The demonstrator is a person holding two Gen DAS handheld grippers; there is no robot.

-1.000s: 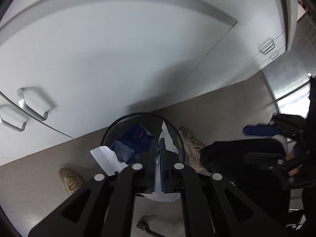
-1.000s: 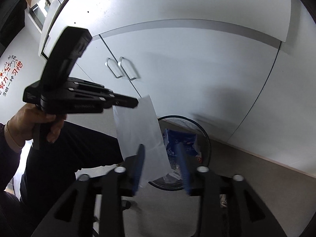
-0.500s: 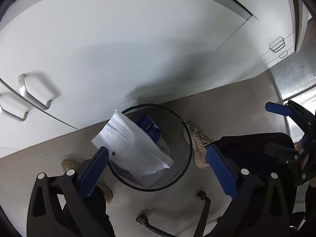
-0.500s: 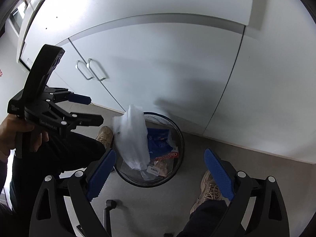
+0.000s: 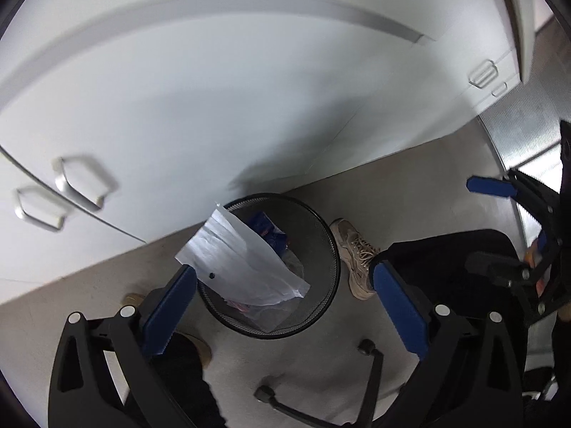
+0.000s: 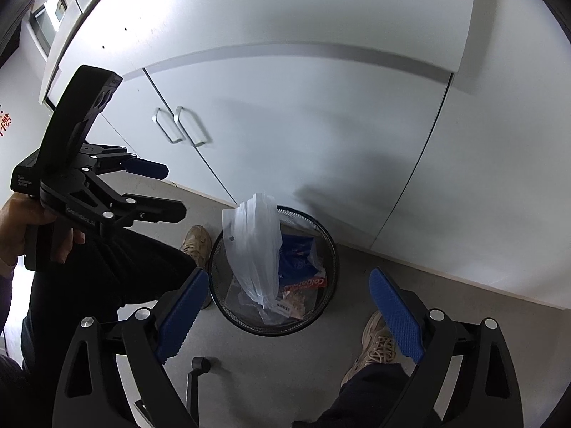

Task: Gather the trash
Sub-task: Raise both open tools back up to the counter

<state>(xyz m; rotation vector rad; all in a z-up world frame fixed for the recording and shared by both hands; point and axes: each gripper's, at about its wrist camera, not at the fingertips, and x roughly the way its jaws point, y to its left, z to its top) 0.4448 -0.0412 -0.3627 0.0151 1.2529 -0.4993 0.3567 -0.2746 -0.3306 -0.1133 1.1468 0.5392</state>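
Note:
A white plastic bag (image 5: 246, 260) stands loose in the black mesh bin (image 5: 321, 235), its top leaning over the rim, touched by neither gripper. My left gripper (image 5: 282, 278) hangs above the bin, open and empty. The right gripper (image 6: 289, 281) is open over the same bin (image 6: 332, 260), with the bag (image 6: 253, 246) well below its fingers. In the right wrist view the left gripper (image 6: 175, 190) shows at the left, held by a hand (image 6: 21, 221). A blue packet (image 6: 298, 253) and a red toothpaste box (image 6: 303, 283) lie in the bin.
White cabinet doors (image 6: 321, 125) with metal handles (image 6: 185, 128) rise right behind the bin. The person's beige shoes (image 5: 357, 256) (image 6: 196, 242) and dark trouser legs flank it. A chair caster (image 5: 367, 347) sits on the grey floor in front.
Both grippers have opened wide and let go of the plastic bag, which has dropped into the bin. The left gripper has risen a little.

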